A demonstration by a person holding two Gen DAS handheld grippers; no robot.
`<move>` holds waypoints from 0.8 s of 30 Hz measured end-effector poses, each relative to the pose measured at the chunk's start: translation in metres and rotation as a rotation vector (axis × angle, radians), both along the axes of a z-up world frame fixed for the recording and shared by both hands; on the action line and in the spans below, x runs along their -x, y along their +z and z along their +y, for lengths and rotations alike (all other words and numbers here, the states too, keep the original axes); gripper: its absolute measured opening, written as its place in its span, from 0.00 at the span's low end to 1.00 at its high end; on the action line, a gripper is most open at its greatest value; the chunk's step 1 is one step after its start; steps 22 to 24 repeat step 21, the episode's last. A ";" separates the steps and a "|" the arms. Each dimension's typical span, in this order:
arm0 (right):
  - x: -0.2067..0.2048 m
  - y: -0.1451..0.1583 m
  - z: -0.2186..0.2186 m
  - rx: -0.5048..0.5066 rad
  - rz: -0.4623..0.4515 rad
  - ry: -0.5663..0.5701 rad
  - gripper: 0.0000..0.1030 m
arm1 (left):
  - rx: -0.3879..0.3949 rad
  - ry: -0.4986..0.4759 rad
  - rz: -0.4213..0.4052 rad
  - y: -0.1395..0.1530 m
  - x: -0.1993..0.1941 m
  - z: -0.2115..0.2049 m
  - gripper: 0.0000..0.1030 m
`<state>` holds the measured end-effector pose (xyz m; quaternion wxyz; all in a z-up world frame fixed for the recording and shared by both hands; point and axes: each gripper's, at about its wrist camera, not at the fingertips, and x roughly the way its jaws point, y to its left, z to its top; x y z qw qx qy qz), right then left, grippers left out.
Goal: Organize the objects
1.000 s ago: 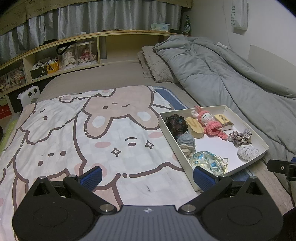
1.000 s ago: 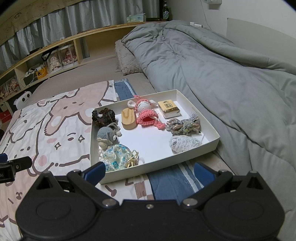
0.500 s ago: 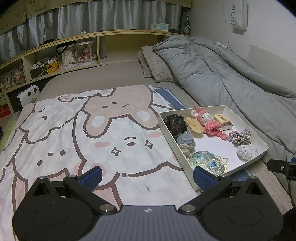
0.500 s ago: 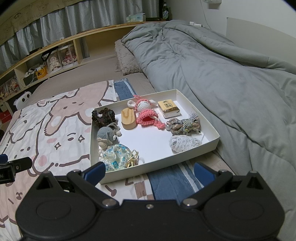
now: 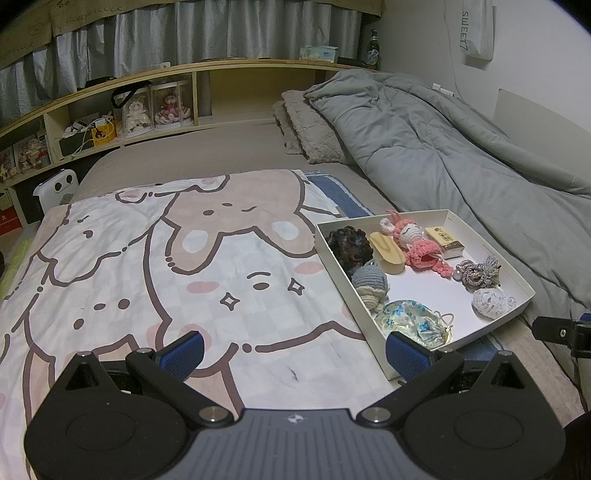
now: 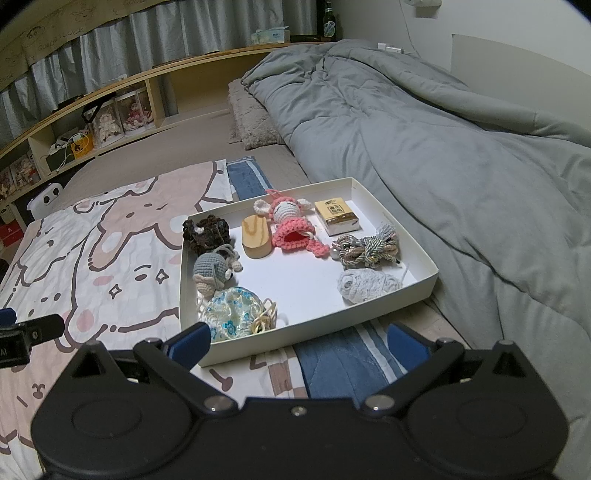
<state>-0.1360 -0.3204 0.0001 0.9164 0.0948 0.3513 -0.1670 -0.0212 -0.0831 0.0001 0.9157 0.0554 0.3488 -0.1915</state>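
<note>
Resting on the bed, a shallow white cardboard tray holds a pink crocheted doll, a small gold box and yarn bundles; both the left gripper and the right gripper hover with jaws spread, empty.

A white bag hanging on the wall above the grey duvet carries the word "SWEET", printed sideways. The tan valance over the grey curtains reads "GOODLUCK" in dark letters. Print on the small gold box is too small to read.
</note>
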 end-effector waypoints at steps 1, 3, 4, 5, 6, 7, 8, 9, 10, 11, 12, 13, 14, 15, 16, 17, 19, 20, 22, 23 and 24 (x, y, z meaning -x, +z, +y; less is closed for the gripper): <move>0.000 0.000 0.000 0.000 0.000 0.000 1.00 | 0.000 0.000 0.000 0.000 0.000 0.000 1.00; 0.000 0.000 0.000 0.000 0.000 0.000 1.00 | 0.000 -0.001 0.000 0.000 0.000 0.000 1.00; 0.000 0.000 -0.001 0.000 0.000 0.000 1.00 | 0.001 -0.002 -0.001 0.000 0.000 -0.001 1.00; 0.000 0.000 -0.001 0.000 0.000 0.001 1.00 | 0.001 -0.003 -0.001 0.000 0.001 -0.002 1.00; 0.000 0.000 0.000 0.000 0.000 0.000 1.00 | 0.001 -0.002 0.000 -0.001 0.002 -0.004 1.00; 0.000 0.000 0.000 0.000 0.000 0.000 1.00 | 0.002 -0.003 0.001 -0.001 0.002 -0.004 1.00; 0.000 0.000 -0.001 -0.001 0.000 0.000 1.00 | 0.005 -0.002 0.003 -0.001 0.002 -0.004 1.00; 0.000 0.000 0.000 -0.001 0.000 0.000 1.00 | 0.009 -0.001 0.007 -0.002 0.003 -0.005 1.00; 0.000 0.000 0.000 -0.001 0.000 0.000 1.00 | 0.012 -0.001 0.010 -0.002 0.003 -0.005 1.00; 0.000 0.000 -0.001 -0.001 0.000 0.001 1.00 | 0.015 -0.001 0.013 -0.003 0.003 -0.005 1.00; 0.000 0.000 0.000 0.000 0.000 0.001 1.00 | 0.016 -0.001 0.015 -0.003 0.003 -0.005 1.00; 0.000 0.000 -0.001 -0.001 0.000 0.001 1.00 | 0.017 0.000 0.016 -0.003 0.003 -0.004 1.00; 0.000 0.001 -0.001 -0.001 0.001 0.001 1.00 | 0.016 0.000 0.015 -0.003 0.003 -0.005 1.00; 0.000 0.000 -0.001 -0.001 0.001 0.000 1.00 | 0.016 0.000 0.016 -0.003 0.003 -0.005 1.00; 0.000 0.001 -0.001 -0.001 0.000 0.000 1.00 | 0.017 0.000 0.017 -0.003 0.001 -0.004 1.00; 0.000 0.001 -0.001 -0.001 0.000 0.000 1.00 | 0.018 0.001 0.018 -0.003 0.001 -0.002 1.00; 0.000 0.001 -0.001 -0.001 0.000 0.001 1.00 | 0.016 -0.001 0.016 -0.003 0.001 -0.003 1.00; 0.000 0.000 0.000 -0.001 0.000 0.001 1.00 | 0.015 -0.001 0.017 -0.003 0.001 -0.003 1.00; 0.000 0.001 -0.001 -0.001 0.000 0.001 1.00 | 0.015 0.001 0.017 -0.003 0.001 -0.003 1.00; 0.000 0.001 -0.001 -0.001 0.000 0.001 1.00 | 0.015 0.001 0.017 -0.003 0.001 -0.003 1.00; 0.000 0.001 -0.001 -0.001 0.000 0.001 1.00 | 0.015 0.001 0.017 -0.003 0.001 -0.003 1.00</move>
